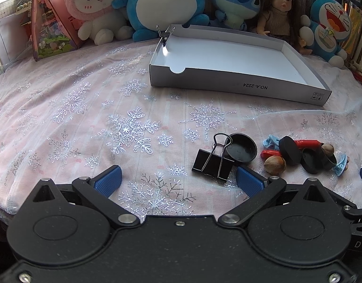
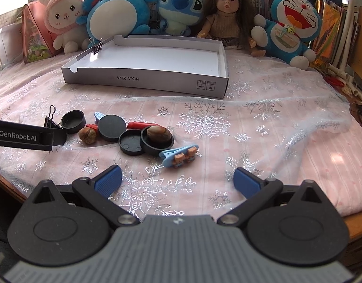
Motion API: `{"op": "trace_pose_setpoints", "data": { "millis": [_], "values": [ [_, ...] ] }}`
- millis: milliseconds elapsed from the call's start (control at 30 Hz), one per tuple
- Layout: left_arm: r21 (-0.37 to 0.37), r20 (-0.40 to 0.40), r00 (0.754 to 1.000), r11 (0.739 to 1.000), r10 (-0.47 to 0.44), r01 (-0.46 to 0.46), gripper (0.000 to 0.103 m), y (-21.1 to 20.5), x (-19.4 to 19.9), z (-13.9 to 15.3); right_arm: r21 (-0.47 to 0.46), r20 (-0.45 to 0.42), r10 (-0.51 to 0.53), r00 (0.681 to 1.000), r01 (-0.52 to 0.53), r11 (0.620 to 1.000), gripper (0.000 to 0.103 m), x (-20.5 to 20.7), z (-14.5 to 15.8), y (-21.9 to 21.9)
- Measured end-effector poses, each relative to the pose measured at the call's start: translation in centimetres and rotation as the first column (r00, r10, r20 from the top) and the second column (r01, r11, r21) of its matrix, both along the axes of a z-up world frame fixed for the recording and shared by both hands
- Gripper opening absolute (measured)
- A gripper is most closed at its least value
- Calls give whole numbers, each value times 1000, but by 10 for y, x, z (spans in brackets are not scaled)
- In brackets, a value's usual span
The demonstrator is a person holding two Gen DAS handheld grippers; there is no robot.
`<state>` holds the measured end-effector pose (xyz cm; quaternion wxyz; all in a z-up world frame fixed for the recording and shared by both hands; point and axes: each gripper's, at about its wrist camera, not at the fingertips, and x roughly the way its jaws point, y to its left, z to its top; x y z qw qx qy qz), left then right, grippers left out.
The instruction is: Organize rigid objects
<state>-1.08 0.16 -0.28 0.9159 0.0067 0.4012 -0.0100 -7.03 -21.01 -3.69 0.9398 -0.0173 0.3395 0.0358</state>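
Printed upside down on white box [image 2: 145, 80] wall: "NO.A-2224". Marked "GenRobot.AI" on left tool [image 1: 178, 179] side. Both left and right tool [image 2: 177, 179] spread wide, empty. Nearby: binder clip [image 1: 212, 162].

Left gripper [image 1: 178, 180]: jaws spread wide, nothing between them, held low and level.
Right gripper [image 2: 178, 180]: jaws equally wide, empty, level, with the left gripper's body off to their left.

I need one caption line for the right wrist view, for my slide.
Open right gripper above a blue hair clip, near black caps, nuts and an empty white box.
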Motion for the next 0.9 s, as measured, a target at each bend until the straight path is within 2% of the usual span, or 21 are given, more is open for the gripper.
{"op": "trace_pose_setpoints", "data": {
  "millis": [167,300,433,500,700,900],
  "values": [
    [-2,70,997,1000,-29,29,103,1,-9,-4,11,87,-6,996,5,1000,103,-11,-7,-1],
    [-8,61,998,999,-32,33,102,1,-9,-2,11,96,8,995,-9,1000,103,-10,-7,-2],
    [-40,73,996,997,-57,60,86,6,-13,4,-5,131,40,991,-40,999,103,-11,0,-5],
    [-50,76,994,996,-73,77,79,7,-16,6,-23,158,54,986,-51,998,99,-12,4,-7],
    [-6,99,987,992,-125,127,53,0,-21,10,-114,161,103,982,-85,990,85,-11,5,-9],
    [3,120,974,981,-192,193,49,-3,-23,12,-152,154,188,970,-165,974,72,-9,4,-15]
  ]
}}
